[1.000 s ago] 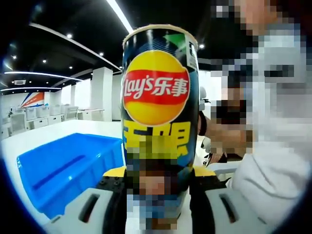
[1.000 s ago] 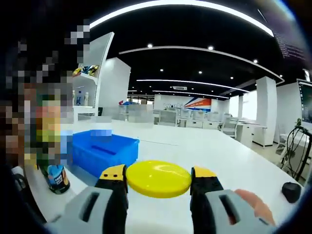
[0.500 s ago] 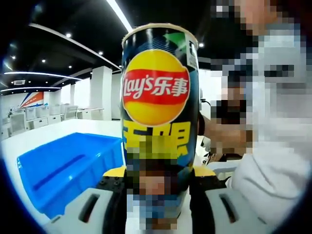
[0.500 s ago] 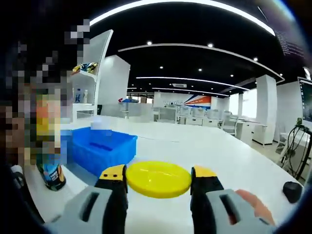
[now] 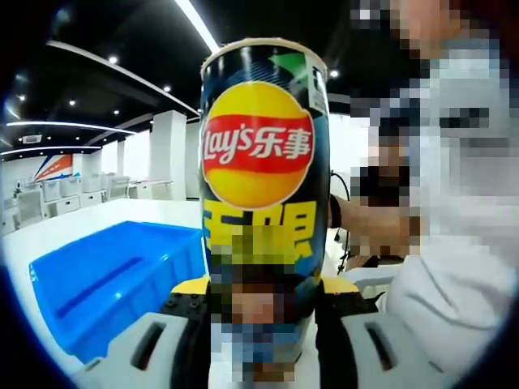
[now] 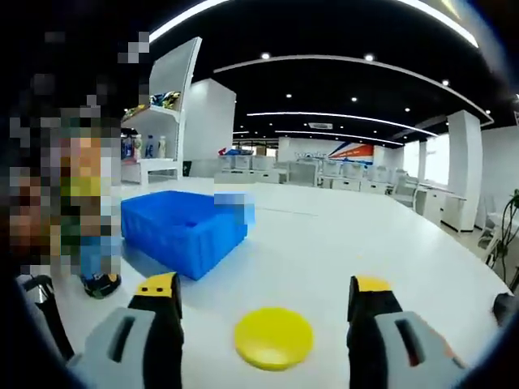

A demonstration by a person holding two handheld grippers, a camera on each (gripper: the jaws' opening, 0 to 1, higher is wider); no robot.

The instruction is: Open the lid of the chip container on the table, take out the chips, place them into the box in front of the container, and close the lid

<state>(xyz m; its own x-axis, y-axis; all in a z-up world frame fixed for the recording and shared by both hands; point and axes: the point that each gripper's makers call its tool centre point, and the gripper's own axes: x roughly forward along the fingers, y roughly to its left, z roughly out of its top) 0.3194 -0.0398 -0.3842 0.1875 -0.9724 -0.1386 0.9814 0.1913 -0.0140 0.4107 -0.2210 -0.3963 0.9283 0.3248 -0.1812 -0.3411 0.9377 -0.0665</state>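
Left gripper clamped low on the upright chip container, its mouth apparently uncovered (the rim is seen edge-on), beside the blue box. Right gripper stands spread wide above the yellow lid, which lies flat on the white table. Half a second ago the lid sat between those jaws; it is now released. The can is light, thin-walled and slick: grip the lower body gently. Chips inside are brittle.
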